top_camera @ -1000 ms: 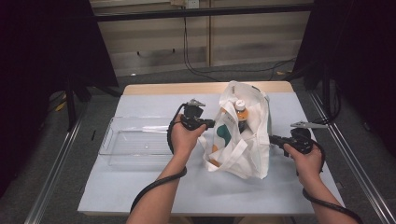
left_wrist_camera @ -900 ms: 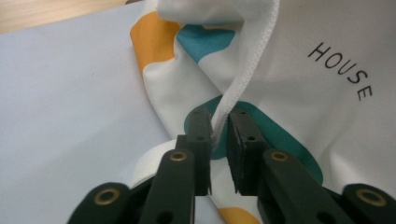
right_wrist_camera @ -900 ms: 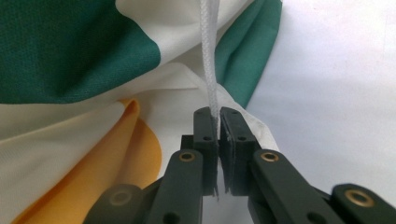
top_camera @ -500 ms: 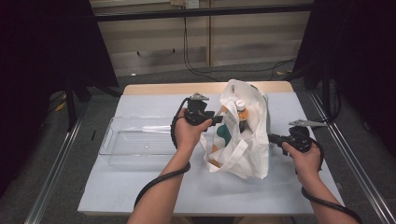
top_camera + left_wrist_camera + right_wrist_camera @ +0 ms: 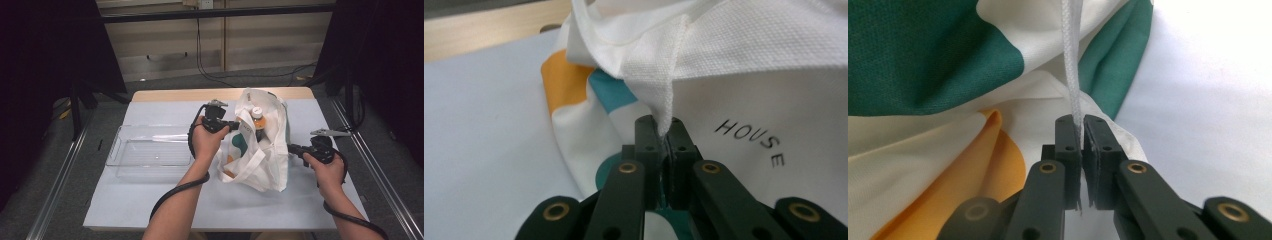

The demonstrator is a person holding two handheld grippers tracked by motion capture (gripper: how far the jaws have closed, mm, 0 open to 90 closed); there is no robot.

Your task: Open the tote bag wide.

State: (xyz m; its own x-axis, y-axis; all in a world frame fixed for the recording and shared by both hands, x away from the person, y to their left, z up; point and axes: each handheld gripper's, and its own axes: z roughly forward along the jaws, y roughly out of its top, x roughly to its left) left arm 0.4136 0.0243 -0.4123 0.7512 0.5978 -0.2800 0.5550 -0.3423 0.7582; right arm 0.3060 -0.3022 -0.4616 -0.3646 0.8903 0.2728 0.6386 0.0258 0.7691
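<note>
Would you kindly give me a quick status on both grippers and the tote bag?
Left gripper just closed, shut on bag strap. Right gripper shut on the other strap. Tote bag upright, bottle inside. Clear tray beside it, not in the way.

A table (image 5: 150, 210) with a pale blue-grey top and a wooden far edge is standing on a grey floor (image 5: 165, 85). Black curtains (image 5: 45, 75) are hanging on both sides, and dark cables (image 5: 210, 60) are trailing down the slatted back wall (image 5: 270, 45).
</note>
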